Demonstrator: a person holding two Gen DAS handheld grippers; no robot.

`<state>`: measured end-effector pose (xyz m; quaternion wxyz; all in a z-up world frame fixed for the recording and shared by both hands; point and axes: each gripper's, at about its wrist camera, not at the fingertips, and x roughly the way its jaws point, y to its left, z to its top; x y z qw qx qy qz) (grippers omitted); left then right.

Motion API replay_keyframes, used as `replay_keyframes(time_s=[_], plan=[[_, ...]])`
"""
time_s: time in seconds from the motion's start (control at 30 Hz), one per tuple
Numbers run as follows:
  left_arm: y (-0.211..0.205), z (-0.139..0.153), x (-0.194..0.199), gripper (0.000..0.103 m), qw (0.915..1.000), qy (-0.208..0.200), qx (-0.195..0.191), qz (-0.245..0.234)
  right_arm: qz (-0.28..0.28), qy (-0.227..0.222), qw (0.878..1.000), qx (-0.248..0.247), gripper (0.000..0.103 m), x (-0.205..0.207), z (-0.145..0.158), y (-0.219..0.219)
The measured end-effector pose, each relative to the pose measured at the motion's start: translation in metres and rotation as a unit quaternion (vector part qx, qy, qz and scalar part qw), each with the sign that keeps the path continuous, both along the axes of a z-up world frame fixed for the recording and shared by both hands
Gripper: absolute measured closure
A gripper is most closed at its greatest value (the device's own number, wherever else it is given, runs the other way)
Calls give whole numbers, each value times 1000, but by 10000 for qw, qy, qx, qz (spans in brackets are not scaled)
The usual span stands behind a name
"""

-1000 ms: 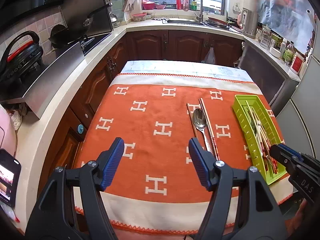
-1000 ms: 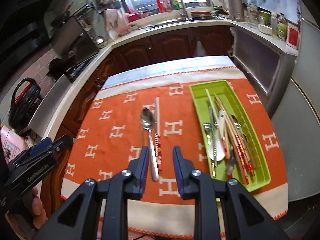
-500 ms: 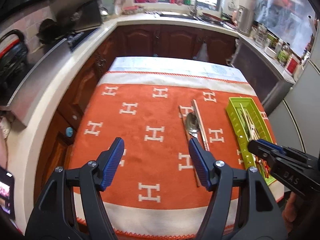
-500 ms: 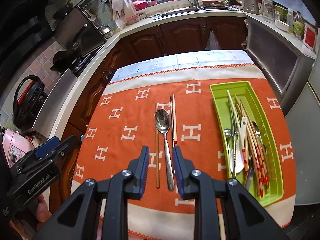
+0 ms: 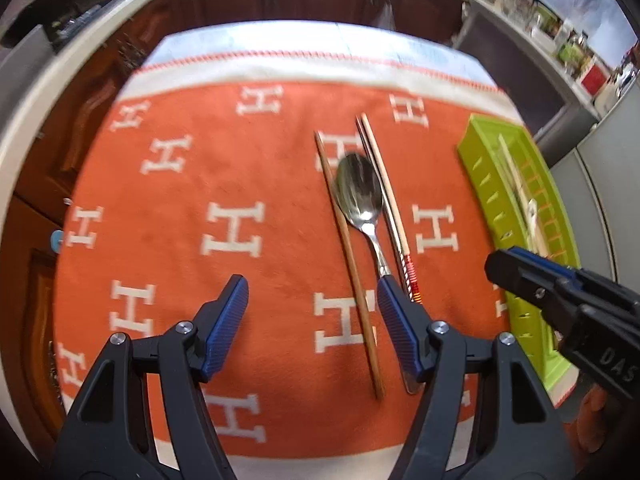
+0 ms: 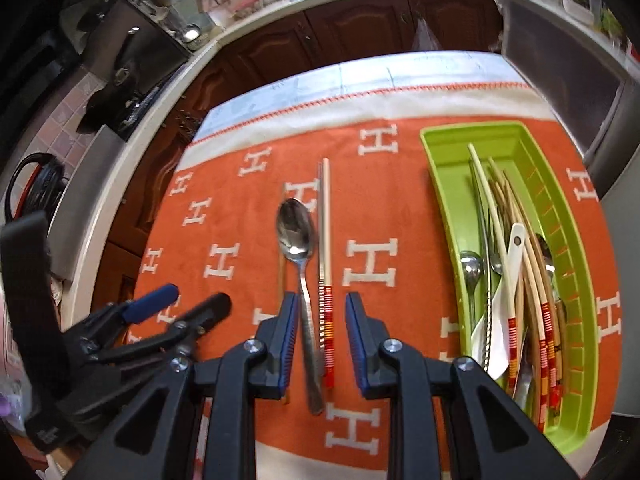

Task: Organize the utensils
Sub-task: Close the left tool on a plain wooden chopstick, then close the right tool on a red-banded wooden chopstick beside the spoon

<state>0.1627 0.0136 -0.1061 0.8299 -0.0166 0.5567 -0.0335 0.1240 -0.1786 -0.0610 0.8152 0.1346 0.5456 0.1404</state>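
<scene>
A steel spoon (image 5: 358, 196) (image 6: 296, 232) lies on the orange cloth (image 5: 240, 160), bowl pointing away. Left of it lies a single brown chopstick (image 5: 348, 256); right of it a pale pair of chopsticks with red bands (image 5: 386, 192) (image 6: 325, 240). My left gripper (image 5: 312, 312) (image 6: 192, 300) hovers open and holds nothing; the brown chopstick runs under it close to the right finger. My right gripper (image 6: 322, 320) (image 5: 560, 296) stands narrowly open above the spoon handle and the red-banded ends, its pads apart from them. A green tray (image 6: 436, 200) (image 5: 480, 168) at the right holds several utensils.
The cloth covers a small table (image 6: 360, 68) with dark wooden cabinets (image 6: 360, 20) behind it. A pale counter with a stove (image 6: 132, 60) curves along the left. A hand (image 5: 592, 420) holds the right gripper near the tray's front corner.
Both grippers have dropped toward the cloth and tipped further down. The right one now sits over the spoon handle and banded chopsticks. Neither jaw gap has changed.
</scene>
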Motion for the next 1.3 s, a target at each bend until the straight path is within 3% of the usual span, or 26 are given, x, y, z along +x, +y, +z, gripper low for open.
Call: replay_keyframes(time_s=[0.13, 0.27, 0.37, 0.53, 0.57, 0.6, 0.67, 0.7, 0.93, 1.1, 1.3], plan=[[-14, -25, 9, 39, 9998, 117, 172, -69, 38, 174, 9998, 23, 79, 6, -17, 0], [-22, -41, 15, 50, 9991, 187, 364, -116, 125, 215, 9997, -21, 79, 11, -24, 3], [-22, -54, 17, 53, 9988, 316, 373, -71, 171, 258, 9995, -2, 79, 15, -28, 4], [-21, -53, 19, 55, 9990, 167, 412, -49, 270, 417, 9988, 33, 82, 22, -41, 8], [-21, -53, 19, 64, 9990, 121, 415, -76, 306, 444, 9985, 38, 83, 23, -43, 9], [-19, -51, 19, 81, 9990, 88, 433, -90, 343, 467, 9983, 39, 84, 24, -46, 11], [-16, -49, 19, 96, 9987, 71, 486, -107, 411, 502, 9979, 34, 85, 26, -50, 14], [-13, -49, 19, 98, 9988, 75, 479, -84, 452, 532, 9976, 37, 86, 27, -52, 16], [-2, -48, 16, 98, 9994, 79, 326, -11, 569, 621, 9962, -220, 96, 30, -63, 27], [1, -49, 15, 98, 9997, 73, 244, 33, 567, 614, 9958, -372, 96, 32, -64, 31], [10, -50, 15, 98, 9999, 78, 90, 96, 516, 587, 9968, -192, 96, 31, -60, 32]])
